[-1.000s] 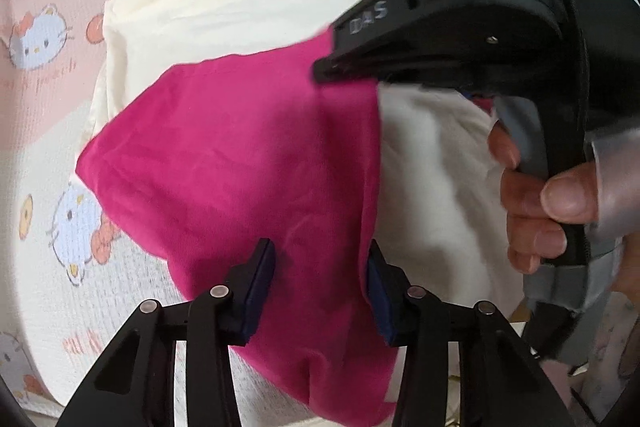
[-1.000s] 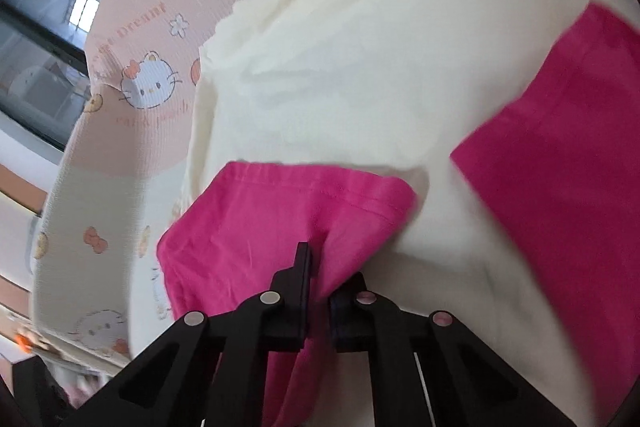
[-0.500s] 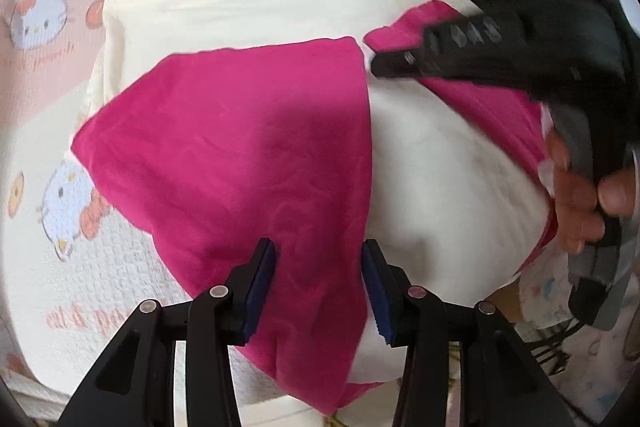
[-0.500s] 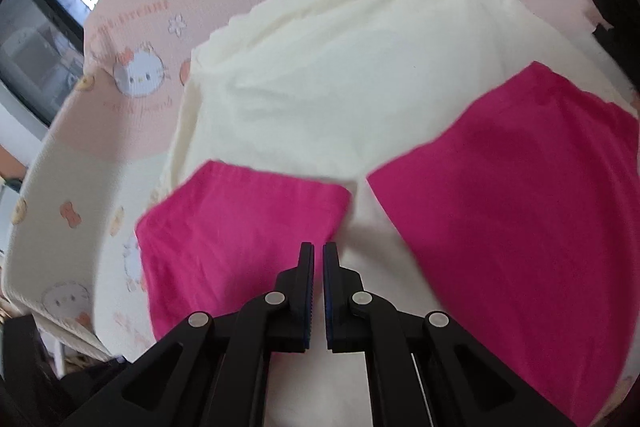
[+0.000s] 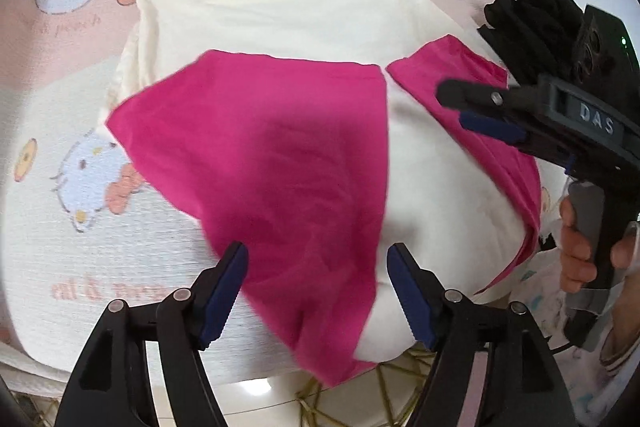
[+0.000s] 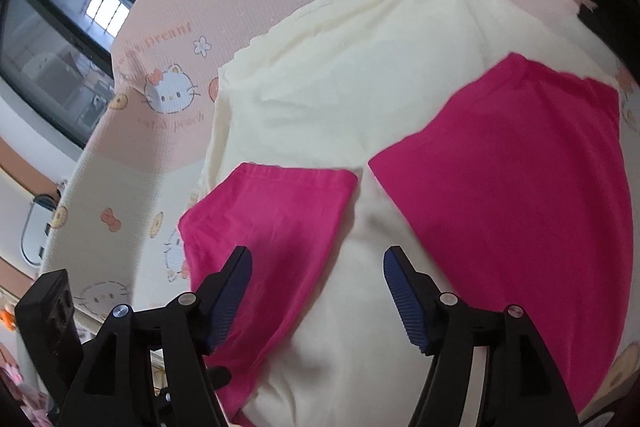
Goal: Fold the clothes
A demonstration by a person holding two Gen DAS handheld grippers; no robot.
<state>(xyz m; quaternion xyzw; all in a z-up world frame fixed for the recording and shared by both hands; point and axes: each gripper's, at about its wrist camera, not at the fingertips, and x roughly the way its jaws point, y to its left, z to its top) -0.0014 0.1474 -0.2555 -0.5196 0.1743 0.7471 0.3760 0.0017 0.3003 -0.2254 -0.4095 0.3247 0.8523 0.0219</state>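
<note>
Garment: cream shirt (image 6: 360, 79) with pink sleeves (image 5: 272, 163) lies flat on the cartoon-print surface (image 5: 60, 27).
Progress: both sleeves folded inward; body folds remain, I judge.
Left gripper (image 5: 316, 283): released, empty.
Right gripper (image 6: 318, 287): released, empty.

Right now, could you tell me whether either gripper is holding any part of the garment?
Nothing is held. The left gripper and right gripper are both open above the cream garment, its pink sleeves lying folded in.
</note>
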